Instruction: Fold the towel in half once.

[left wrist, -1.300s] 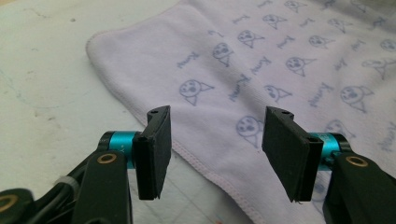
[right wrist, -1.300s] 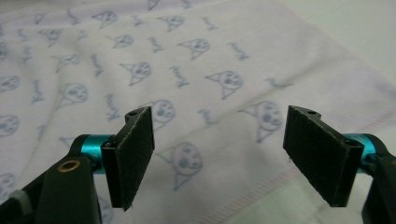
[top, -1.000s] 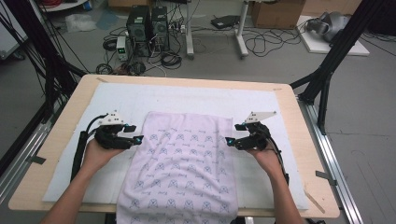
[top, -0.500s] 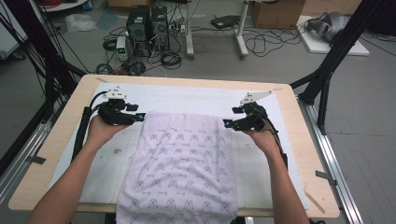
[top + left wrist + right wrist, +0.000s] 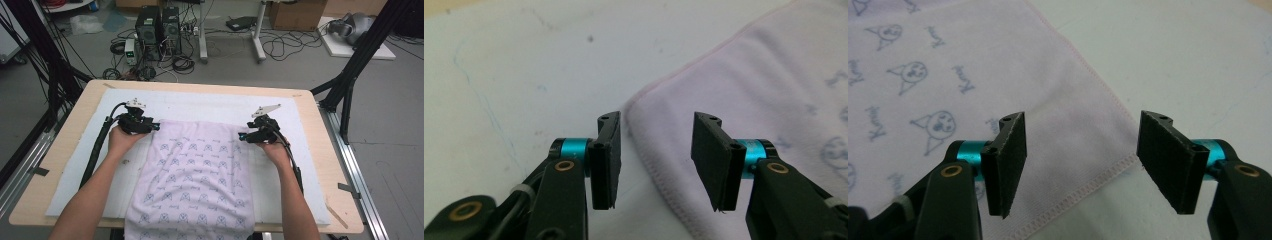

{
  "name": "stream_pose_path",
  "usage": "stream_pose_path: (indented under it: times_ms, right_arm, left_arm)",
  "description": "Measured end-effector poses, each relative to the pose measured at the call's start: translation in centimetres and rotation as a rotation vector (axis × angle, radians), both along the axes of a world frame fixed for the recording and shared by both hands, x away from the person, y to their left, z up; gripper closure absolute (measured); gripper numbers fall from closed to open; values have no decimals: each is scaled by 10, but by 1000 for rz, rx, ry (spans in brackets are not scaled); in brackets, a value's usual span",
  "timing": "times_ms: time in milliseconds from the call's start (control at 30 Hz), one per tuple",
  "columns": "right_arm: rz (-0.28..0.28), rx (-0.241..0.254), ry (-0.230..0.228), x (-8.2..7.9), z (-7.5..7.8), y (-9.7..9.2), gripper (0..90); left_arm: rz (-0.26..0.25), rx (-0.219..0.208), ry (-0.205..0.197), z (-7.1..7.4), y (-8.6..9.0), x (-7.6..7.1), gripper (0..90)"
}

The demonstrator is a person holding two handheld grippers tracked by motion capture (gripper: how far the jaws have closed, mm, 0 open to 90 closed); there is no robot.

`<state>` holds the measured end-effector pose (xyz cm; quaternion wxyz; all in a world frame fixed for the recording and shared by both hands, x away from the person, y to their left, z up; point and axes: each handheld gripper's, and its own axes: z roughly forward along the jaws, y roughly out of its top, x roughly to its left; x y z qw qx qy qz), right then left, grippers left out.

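With jaws closing: towel (image 5: 192,175) corners between.

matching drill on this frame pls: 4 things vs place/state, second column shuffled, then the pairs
Things:
1. left gripper
2. right gripper
3. towel
4. computer towers

Places/states:
A. on the floor beyond the table
B. jaws apart at the towel's far right corner
C. spread flat, near edge hanging over the table front
D. jaws apart at the towel's far left corner

Pairs: 1-D, 2-B, 3-C, 4-A
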<state>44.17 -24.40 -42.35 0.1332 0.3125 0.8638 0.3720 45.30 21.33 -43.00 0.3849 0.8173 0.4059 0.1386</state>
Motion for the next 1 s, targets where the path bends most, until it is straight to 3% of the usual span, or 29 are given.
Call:
stream_pose_path:
  times_ms: [167,267,333,367,400,500,633,800,867,933,1000]
  right_arm:
    - [-30,-11,26,5,-12,-1,406]
    - [-45,-38,27,7,-16,2,452]
    - [-43,-39,16,8,-17,4,546]
    - [-40,-35,15,7,-17,5,655]
    - [-24,-23,28,7,-17,6,679]
    - [-16,-4,38,6,-18,8,811]
    - [-29,6,53,6,-14,5,896]
    - [-39,3,29,3,-4,-2,895]
    - [-53,25,34,2,-2,-6,893]
    - [-71,37,32,2,-2,-8,755]
    - [-83,46,31,4,-5,-8,680]
  left_arm:
    - [11,27,13,-11,-6,3,531]
    - [19,52,-6,-10,-8,3,635]
    - [15,34,4,-10,-7,3,737]
    - [7,28,7,-11,-7,3,787]
    - [5,28,7,-10,-9,2,830]
    - [8,38,5,-10,-10,2,857]
    - [8,28,0,-6,-6,1,861]
    - [11,-15,-42,8,1,-3,862]
    - [11,-21,-52,12,4,-4,861]
    - [8,-12,-50,12,5,-4,861]
    - [7,-9,-51,12,4,-5,861]
